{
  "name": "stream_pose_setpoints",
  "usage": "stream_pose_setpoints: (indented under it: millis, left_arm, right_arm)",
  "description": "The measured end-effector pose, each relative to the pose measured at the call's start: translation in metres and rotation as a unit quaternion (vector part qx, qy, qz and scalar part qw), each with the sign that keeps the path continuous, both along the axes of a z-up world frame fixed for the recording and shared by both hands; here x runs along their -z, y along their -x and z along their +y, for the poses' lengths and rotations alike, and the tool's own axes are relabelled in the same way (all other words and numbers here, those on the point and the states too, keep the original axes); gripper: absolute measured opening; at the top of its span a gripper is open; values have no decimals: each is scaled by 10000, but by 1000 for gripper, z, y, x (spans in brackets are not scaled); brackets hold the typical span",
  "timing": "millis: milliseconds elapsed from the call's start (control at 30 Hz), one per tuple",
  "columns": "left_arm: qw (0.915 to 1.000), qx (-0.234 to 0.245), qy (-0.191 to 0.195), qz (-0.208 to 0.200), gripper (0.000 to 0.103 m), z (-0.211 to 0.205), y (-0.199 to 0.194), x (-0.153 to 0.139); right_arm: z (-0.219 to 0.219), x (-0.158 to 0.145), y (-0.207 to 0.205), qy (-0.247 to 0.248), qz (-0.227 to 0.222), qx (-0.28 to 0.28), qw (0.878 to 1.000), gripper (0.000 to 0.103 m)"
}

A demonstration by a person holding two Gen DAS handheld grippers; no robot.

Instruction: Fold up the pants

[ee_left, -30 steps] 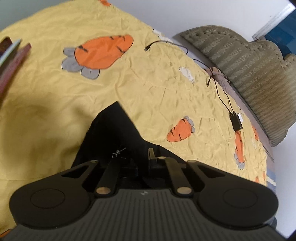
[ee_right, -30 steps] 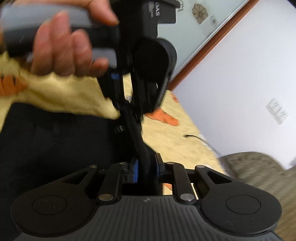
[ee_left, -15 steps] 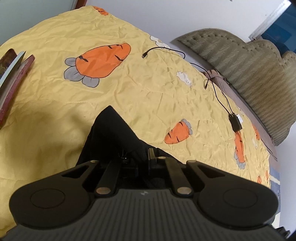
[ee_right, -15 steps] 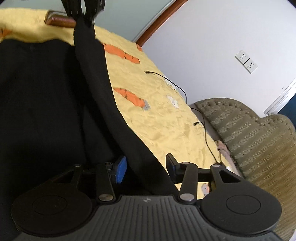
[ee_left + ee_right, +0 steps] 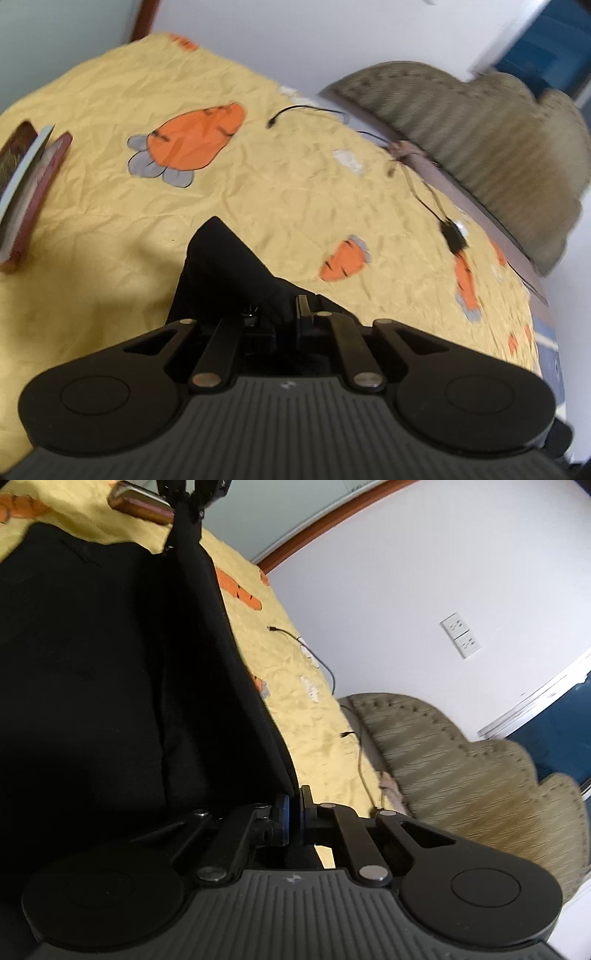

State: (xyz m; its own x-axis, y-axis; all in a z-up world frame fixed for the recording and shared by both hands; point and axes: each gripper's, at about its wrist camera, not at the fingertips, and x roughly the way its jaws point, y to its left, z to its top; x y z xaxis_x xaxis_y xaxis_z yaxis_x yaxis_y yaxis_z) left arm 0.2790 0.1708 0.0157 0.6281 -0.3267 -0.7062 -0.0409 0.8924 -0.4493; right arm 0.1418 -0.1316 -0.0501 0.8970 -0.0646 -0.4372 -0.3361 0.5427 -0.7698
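Only the right wrist view shows the black pants (image 5: 110, 664) stretched taut between both tools. The right tool (image 5: 294, 812), its jaws just closed, pinches the near edge. The left tool (image 5: 286, 325) is clenched on a corner above the yellow bedsheet (image 5: 295, 177).

Open yellow bedsheet (image 5: 110, 229) ahead and to the left of the pants (image 5: 225, 266), flat and passable. Blocking the far left edge: stacked books (image 5: 26, 192). Trailing across the right side: a black cable (image 5: 428, 195) with a small adapter. Closing off the right: an upholstered headboard (image 5: 491, 147). Black fabric stretched taut between both hand-held grippers, barring the middle.
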Motion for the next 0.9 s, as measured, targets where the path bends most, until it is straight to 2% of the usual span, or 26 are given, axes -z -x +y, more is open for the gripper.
stream_pose_setpoints:
  millis: [133,267,367,567,667,733,833,900]
  left_arm:
    - [9998,189,-70,-18,9,0,38,7]
    - [9994,265,-200,130,9,2,77,27]
    - [9993,254,-162,221,9,7,98,39]
    - [9992,183,-3,348,9,16,122,52]
    - [9989,310,-131,339,11,11,126,56]
    - [9986,370,-241,308,23,9,129,57]
    - [9984,445,-189,288,36,13,136,54]
    - [9985,488,-154,218,46,20,143,49]
  right_arm:
    - [12,-9,45,128,66,-122,9998,4]
    - [23,-2,77,94,279,-196,9994,4]
    - [31,7,97,108,425,-192,9989,4]
    - [37,19,114,-14,672,-139,9976,4]
    - [41,26,116,53,863,-107,9962,4]
    - [43,36,113,176,1163,-30,9931,7]
    - [49,31,126,448,845,-73,9954,18]
    - [55,9,138,113,738,-187,9970,23]
